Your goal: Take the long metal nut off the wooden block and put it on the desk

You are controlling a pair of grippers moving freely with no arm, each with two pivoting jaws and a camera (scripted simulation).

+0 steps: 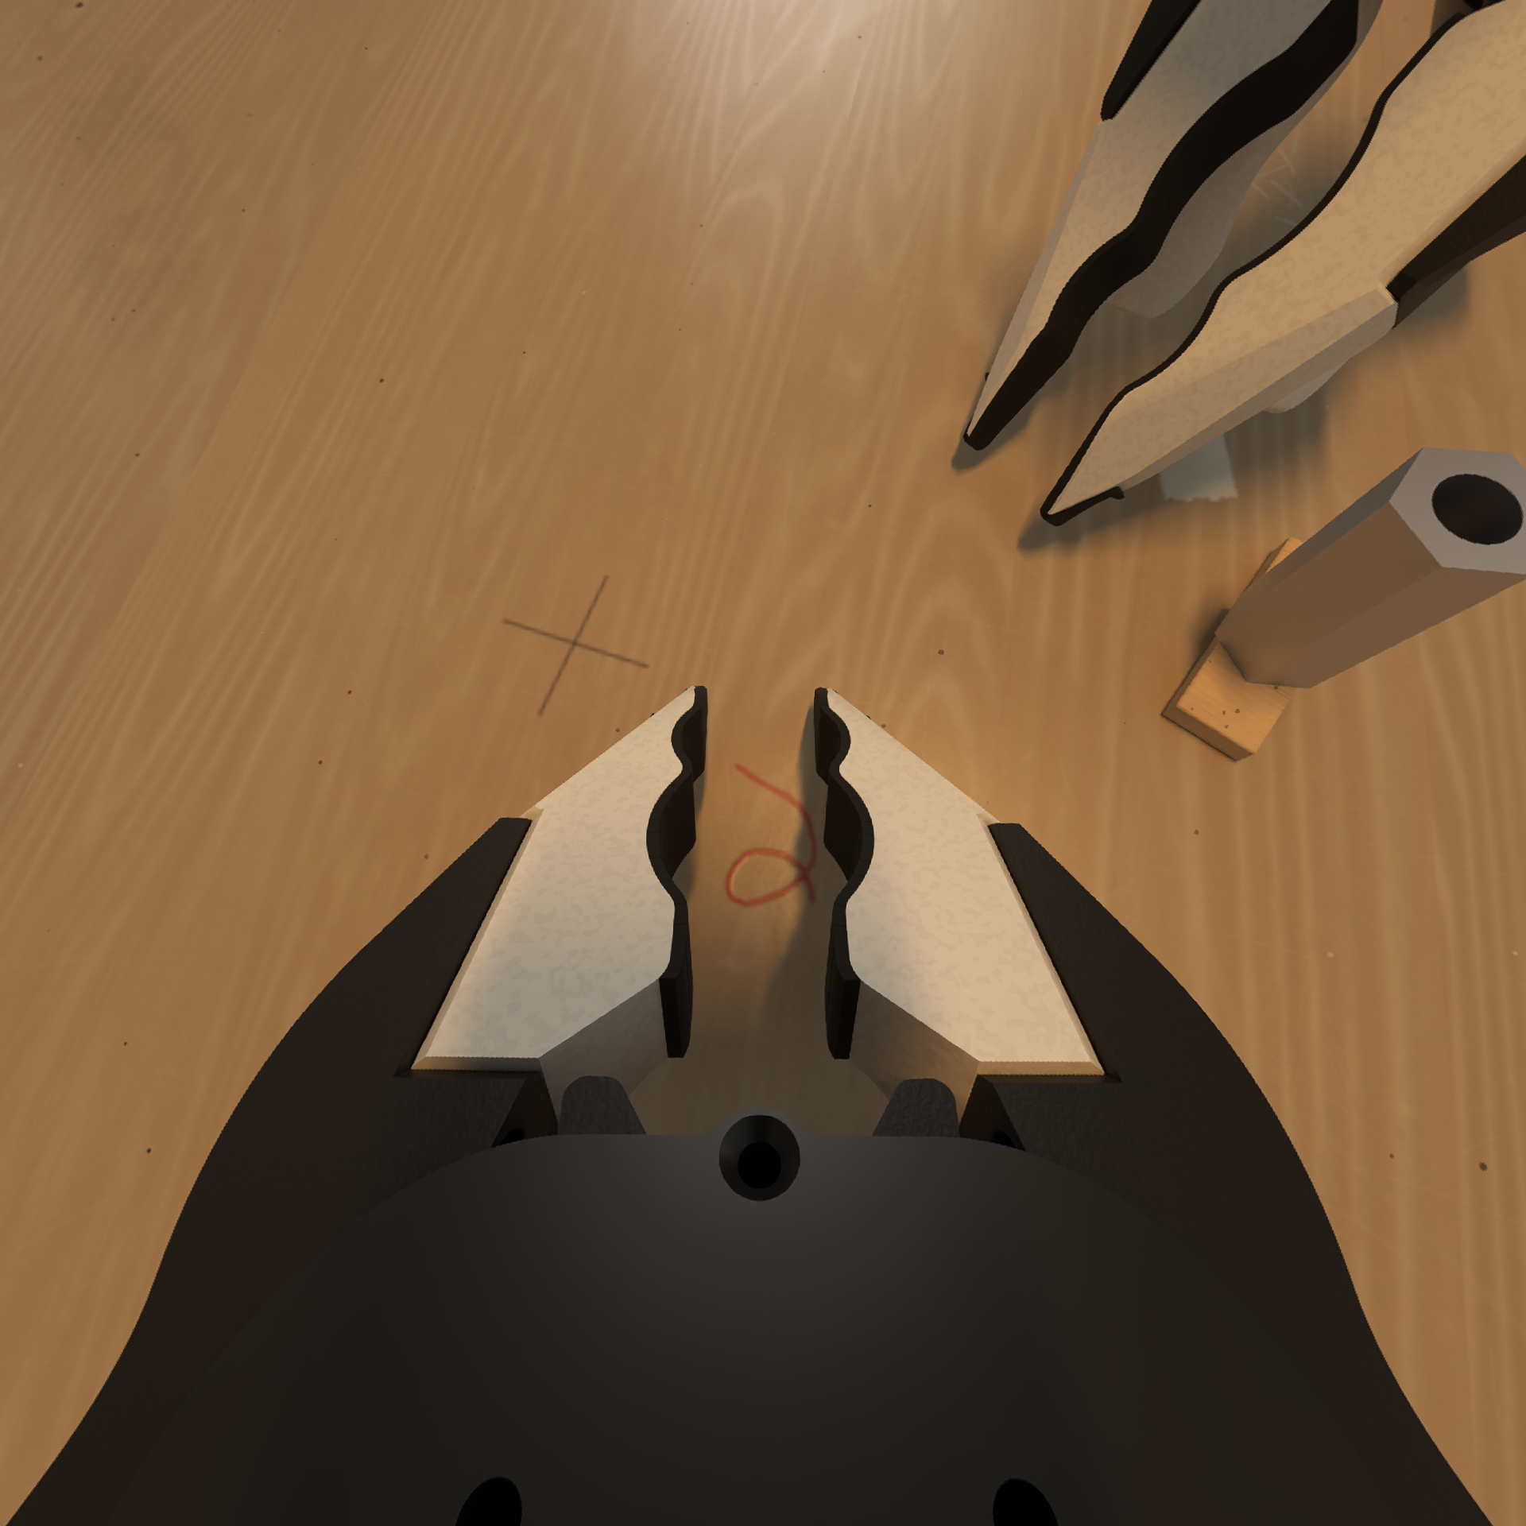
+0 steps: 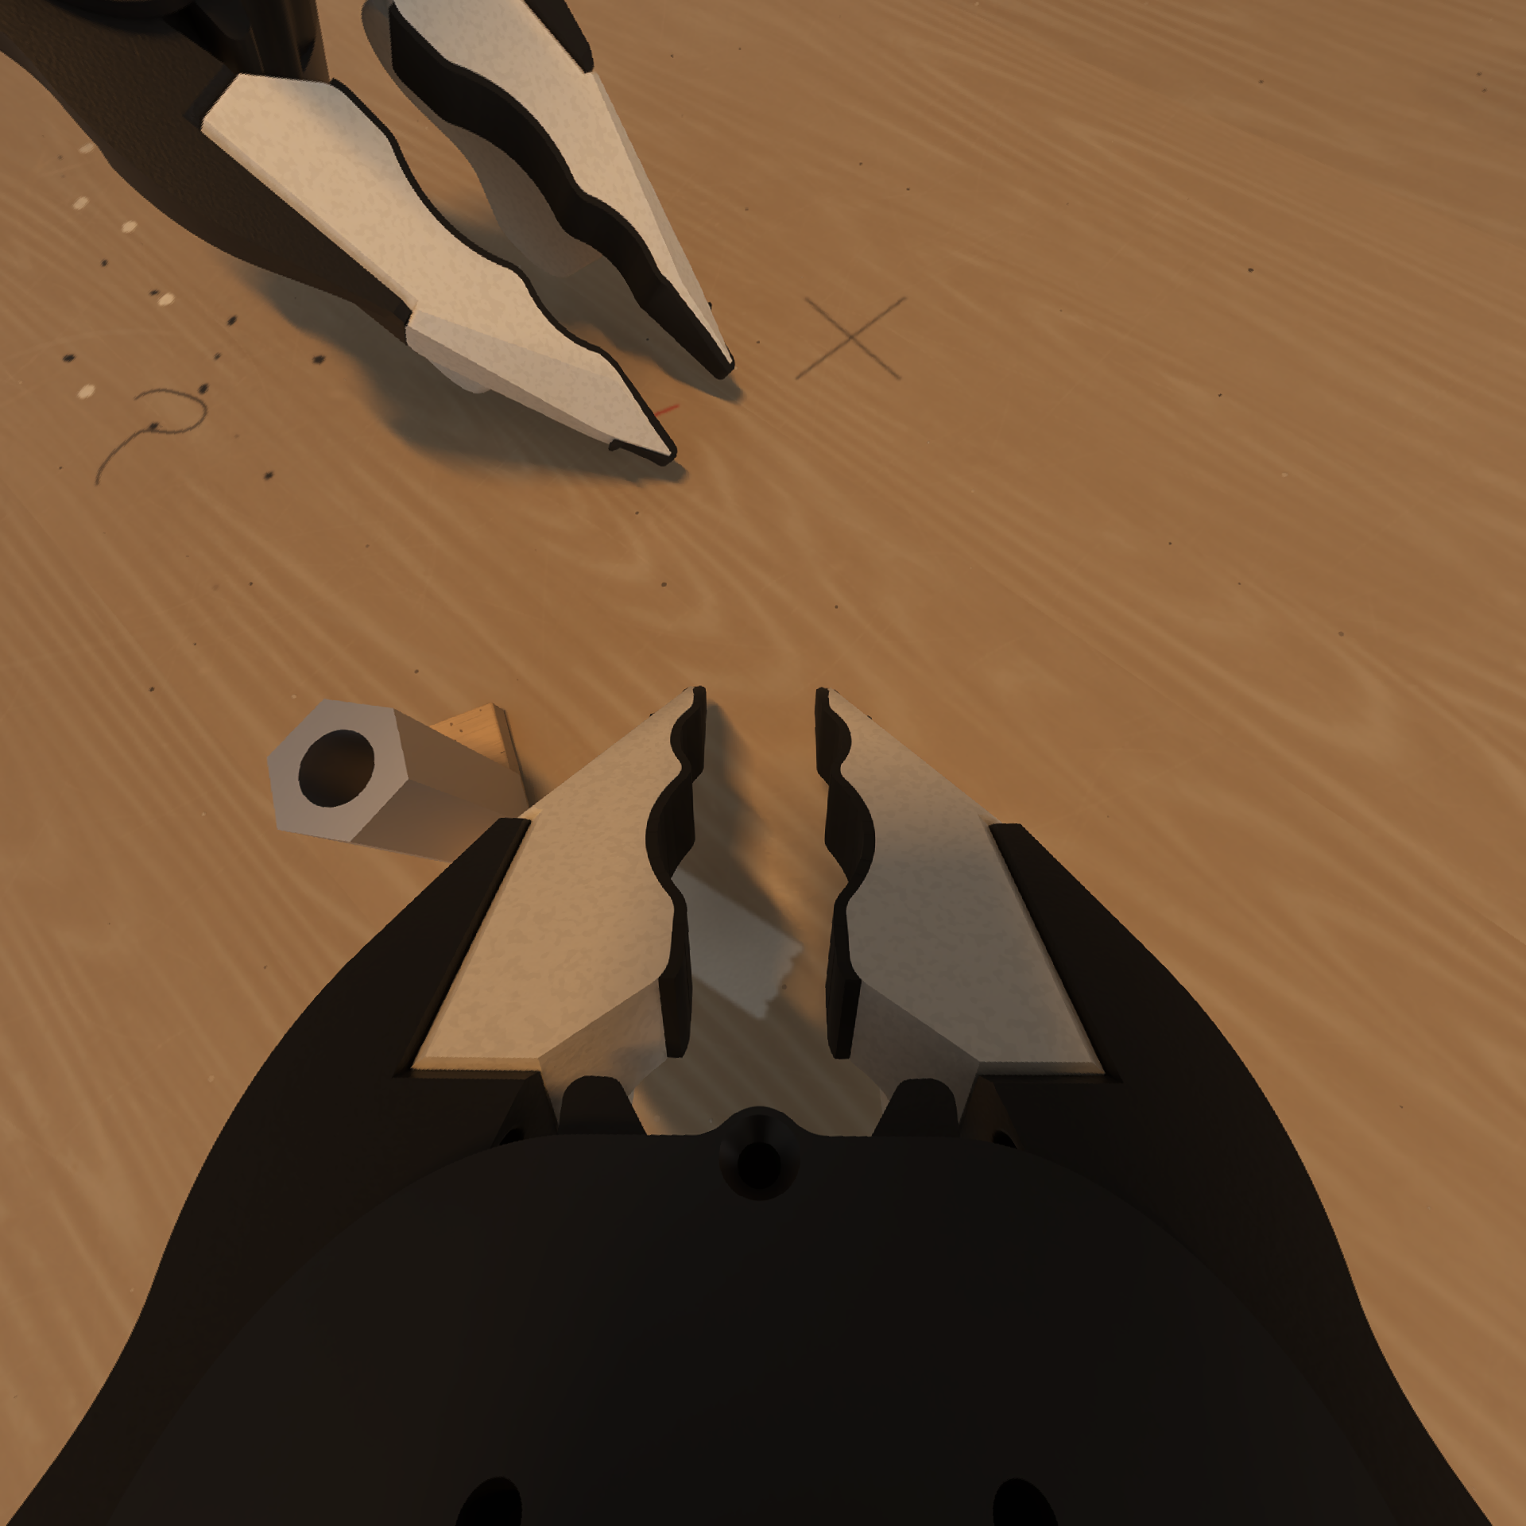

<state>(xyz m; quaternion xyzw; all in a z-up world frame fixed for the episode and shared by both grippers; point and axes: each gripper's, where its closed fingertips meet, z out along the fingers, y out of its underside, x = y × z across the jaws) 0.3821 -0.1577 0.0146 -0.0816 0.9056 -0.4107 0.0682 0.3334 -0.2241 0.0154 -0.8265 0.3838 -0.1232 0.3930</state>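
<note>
Your long grey hexagonal metal nut (image 1: 1371, 578) stands upright on the small pale wooden block (image 1: 1228, 712), at the right edge of the frame, its round hole facing up. Only the right wrist view shows a torn white tape piece (image 2: 743, 950) on the brown wooden desk (image 1: 330, 330). Your left gripper (image 1: 760, 702) and right gripper (image 2: 760, 702) both point down, narrowly parted and holding nothing.

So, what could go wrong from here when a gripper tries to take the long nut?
1. The long grey hexagonal metal nut stands upright on the small light wooden block, so a sideways bump may topple both.
2. The right gripper is open, but the nut lies left of its fingers; closing now would grasp nothing.
3. The left gripper hovers nearby; the two could collide.
</note>
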